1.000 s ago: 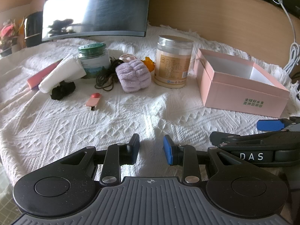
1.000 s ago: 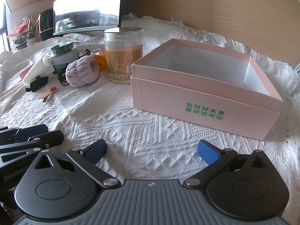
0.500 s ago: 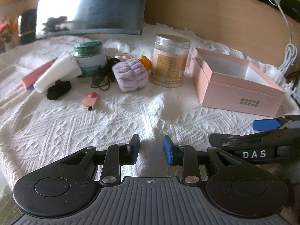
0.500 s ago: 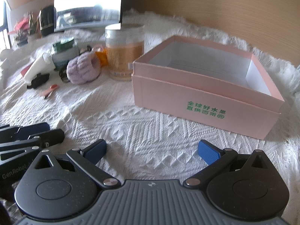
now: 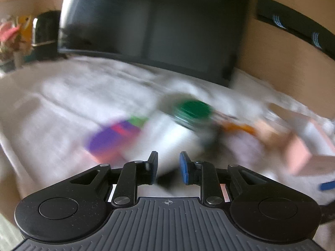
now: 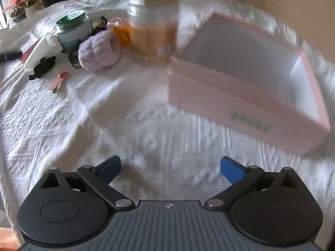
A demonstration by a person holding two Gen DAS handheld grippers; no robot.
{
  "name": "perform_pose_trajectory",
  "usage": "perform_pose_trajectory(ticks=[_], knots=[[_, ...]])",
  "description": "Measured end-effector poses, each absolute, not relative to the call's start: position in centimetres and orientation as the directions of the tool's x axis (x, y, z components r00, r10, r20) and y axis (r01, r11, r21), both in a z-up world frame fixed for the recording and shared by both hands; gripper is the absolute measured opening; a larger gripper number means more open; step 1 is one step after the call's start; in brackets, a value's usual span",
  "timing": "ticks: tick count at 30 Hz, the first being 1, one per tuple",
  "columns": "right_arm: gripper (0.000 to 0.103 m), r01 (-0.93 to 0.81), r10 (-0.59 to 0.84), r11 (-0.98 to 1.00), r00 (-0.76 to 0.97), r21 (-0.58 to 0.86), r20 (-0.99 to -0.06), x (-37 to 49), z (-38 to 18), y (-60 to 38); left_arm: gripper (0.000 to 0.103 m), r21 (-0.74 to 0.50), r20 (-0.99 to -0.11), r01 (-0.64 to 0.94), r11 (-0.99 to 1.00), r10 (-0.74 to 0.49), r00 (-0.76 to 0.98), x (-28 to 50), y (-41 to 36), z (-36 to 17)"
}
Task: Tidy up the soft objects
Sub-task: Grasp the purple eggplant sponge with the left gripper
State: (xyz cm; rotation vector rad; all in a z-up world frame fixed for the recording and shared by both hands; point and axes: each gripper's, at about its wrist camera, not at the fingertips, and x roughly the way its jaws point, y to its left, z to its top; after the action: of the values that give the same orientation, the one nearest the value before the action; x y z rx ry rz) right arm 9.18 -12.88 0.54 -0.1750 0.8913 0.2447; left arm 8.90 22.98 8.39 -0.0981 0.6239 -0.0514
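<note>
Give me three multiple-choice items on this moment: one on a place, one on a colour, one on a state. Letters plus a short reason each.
1. Where does the lavender plush piece lie relative to the pink box?
A. inside it
B. on the cloth to its left, past the tall jar
C. on top of the tall jar

2. What colour is the lid of the short jar?
A. green
B. red
C. yellow

3. What is inside the pink box?
A. a folded towel
B. the hair clip
C. nothing visible

Answers:
1 B: in the right wrist view the plush sits on the white cloth, with the tall jar between it and the box.
2 A: the lid shows green in both views.
3 C: only the bare white lining shows; the near inner wall is hidden.
</note>
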Motion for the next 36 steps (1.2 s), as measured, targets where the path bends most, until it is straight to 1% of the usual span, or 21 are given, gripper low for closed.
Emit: perform_pose_trajectory(ticks=[1,3,7,9,11,13,14,15,16,17,18,19,20,21,22,23,24,26,28,33,36], knots=[[0.1,-0.281,0.127,0.957,0.625,-0.07,-0.77,9.1,1.1,-11.6,0.026,-0.094,-0.592,0.023,0.995,-0.074,0.803,10.0,24.3,8.6],[0.1,-0.292,0.139,0.953,0.645,-0.074,-0.751,9.1,2.2,-9.1,0.026,-0.057,-0.626,0.087,0.995,-0.103,0.773,12.4,26.9,8.4],[0.1,-0.337,0.178,0.938,0.663,-0.077,-0.727,9.1,4.1,-3.7,0.026,0.087,-0.666,0.244,0.966,-0.126,0.735,15.7,28.2,7.1],[0.1,-0.362,0.209,0.93,0.657,-0.06,-0.724,9.3,4.8,-1.2,0.026,0.117,-0.69,0.306,0.945,-0.145,0.709,16.8,28.4,6.3],[0.1,-0.375,0.23,0.926,0.649,-0.042,-0.725,9.0,5.1,0.2,0.026,0.13,-0.678,0.362,0.923,-0.183,0.712,17.3,28.9,5.9],[0.1,-0.37,0.235,0.929,0.64,-0.025,-0.732,9.0,5.1,1.5,0.026,0.149,-0.681,0.389,0.909,-0.19,0.707,18.0,29.2,5.8],[0.1,-0.359,0.232,0.933,0.635,-0.016,-0.737,9.0,5.0,1.9,0.026,0.148,-0.688,0.393,0.908,-0.191,0.7,18.4,29.3,5.9],[0.1,-0.351,0.233,0.936,0.629,-0.003,-0.742,9.2,5.0,2.1,0.025,0.121,-0.697,0.404,0.907,-0.212,0.685,18.8,29.5,6.0],[0.1,-0.346,0.243,0.938,0.618,0.02,-0.748,9.3,4.9,2.3,0.026,0.052,-0.705,0.435,0.899,-0.275,0.653,19.1,29.9,6.3],[0.1,-0.345,0.25,0.938,0.613,0.03,-0.75,9.2,4.8,2.6,0.028,-0.033,-0.71,0.47,0.882,-0.352,0.61,19.3,30.3,6.6],[0.1,-0.348,0.251,0.937,0.615,0.028,-0.748,9.6,4.8,3.2,0.031,-0.089,-0.716,0.492,0.866,-0.399,0.573,19.4,30.5,6.6],[0.1,-0.351,0.248,0.936,0.621,0.018,-0.743,9.5,4.8,3.5,0.031,-0.092,-0.724,0.506,0.857,-0.407,0.557,19.4,30.4,6.5],[0.1,-0.354,0.243,0.935,0.629,0.007,-0.739,9.5,4.7,3.8,0.031,-0.043,-0.732,0.517,0.855,-0.379,0.566,19.1,29.9,6.3],[0.1,-0.352,0.239,0.936,0.634,0.0,-0.736,9.5,4.7,4.0,0.033,0.044,-0.73,0.526,0.85,-0.332,0.598,18.7,29.3,6.0],[0.1,-0.345,0.233,0.938,0.639,-0.003,-0.733,9.6,4.7,4.1,0.047,0.098,-0.725,0.535,0.839,-0.308,0.616,18.5,28.9,5.7],[0.1,-0.333,0.225,0.943,0.645,-0.004,-0.73,9.7,4.8,4.1,0.057,0.138,-0.731,0.534,0.834,-0.278,0.623,18.4,28.6,5.4],[0.1,-0.316,0.216,0.949,0.652,-0.002,-0.727,9.7,4.8,4.0,0.061,0.165,-0.732,0.527,0.834,-0.254,0.632,18.5,28.4,5.2],[0.1,-0.291,0.202,0.957,0.662,0.001,-0.722,9.7,4.9,3.8,0.079,0.173,-0.735,0.505,0.846,-0.23,0.637,19.3,28.4,5.0],[0.1,-0.281,0.196,0.96,0.675,-0.003,-0.711,9.3,5.1,3.6,0.088,0.14,-0.746,0.467,0.873,-0.217,0.629,20.1,28.7,4.7],[0.1,-0.271,0.187,0.962,0.703,-0.016,-0.686,8.2,5.0,3.4,0.087,-0.011,-0.788,0.442,0.897,-0.28,0.548,22.0,29.6,3.2],[0.1,-0.26,0.188,0.966,0.717,-0.007,-0.671,7.6,4.8,3.4,0.085,-0.059,-0.788,0.416,0.907,-0.299,0.539,22.3,29.8,2.8]])
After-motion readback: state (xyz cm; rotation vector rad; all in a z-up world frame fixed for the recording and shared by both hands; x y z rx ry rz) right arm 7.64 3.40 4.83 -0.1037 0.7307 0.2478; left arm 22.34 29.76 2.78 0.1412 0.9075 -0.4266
